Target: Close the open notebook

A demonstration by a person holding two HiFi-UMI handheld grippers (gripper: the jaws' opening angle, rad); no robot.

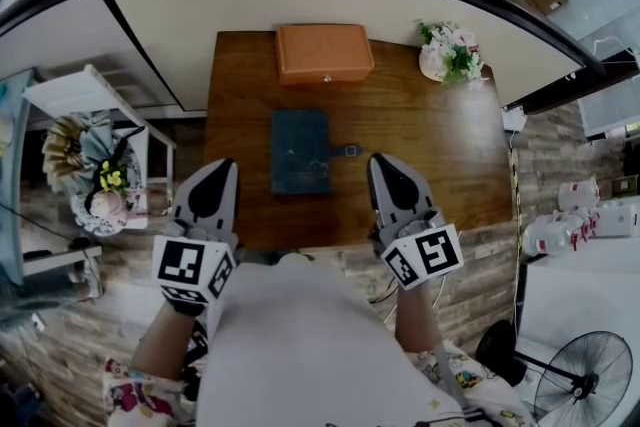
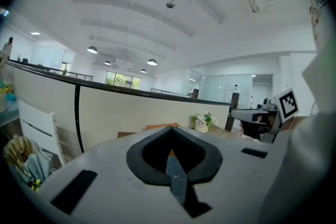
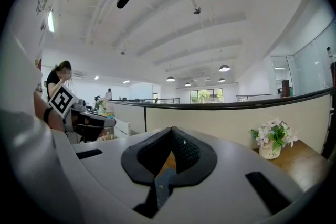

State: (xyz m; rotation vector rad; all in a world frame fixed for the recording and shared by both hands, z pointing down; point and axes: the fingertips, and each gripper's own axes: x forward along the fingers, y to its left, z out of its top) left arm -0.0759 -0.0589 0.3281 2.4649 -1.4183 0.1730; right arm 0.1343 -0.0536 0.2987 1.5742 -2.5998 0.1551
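Jaws pressed together, empty, on left gripper (image 1: 220,173) and right gripper (image 1: 383,167) (notebook (image 1: 300,151) lies shut on tabletop (image 1: 430,145)); needless prodding could skid it

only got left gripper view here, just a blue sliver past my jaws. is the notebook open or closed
Observer: In the head view the notebook lies flat on the table and looks closed, cover up.
Operator: where is it relative to the grippers
Observer: Between their tips, with the left gripper on one side and the right gripper on the other. Neither touches it.
Operator: right one holding anything
Observer: No. In the right gripper view its jaws are together with nothing between them.
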